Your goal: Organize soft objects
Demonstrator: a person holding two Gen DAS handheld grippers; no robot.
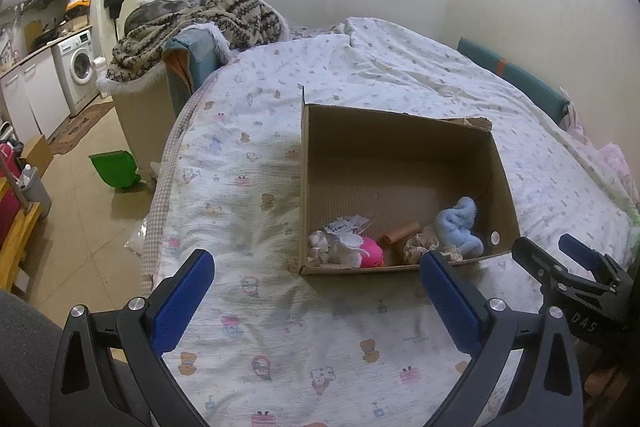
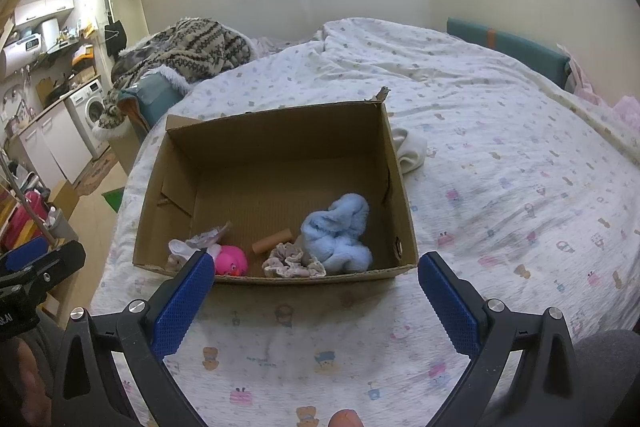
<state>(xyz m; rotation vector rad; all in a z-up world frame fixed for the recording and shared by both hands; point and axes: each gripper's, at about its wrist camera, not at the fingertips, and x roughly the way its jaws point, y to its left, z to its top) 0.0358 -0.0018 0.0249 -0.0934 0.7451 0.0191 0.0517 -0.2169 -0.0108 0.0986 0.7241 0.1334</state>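
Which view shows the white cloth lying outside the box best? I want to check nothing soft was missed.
The right wrist view: the white cloth lies on the bedsheet, against the cardboard box's far right wall. In the left wrist view the cloth cannot be seen; the box appears to hide it.

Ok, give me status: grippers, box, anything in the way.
Left gripper open, empty. Right gripper open, empty. Box on bed holds blue cloth, pink toy, scrunchie. White cloth outside, beside box. Nothing blocking.

white cloth (image 2: 410,151): lying partly hidden behind the cardboard box (image 2: 276,135)
tag (image 1: 343,225): print showing too small to read
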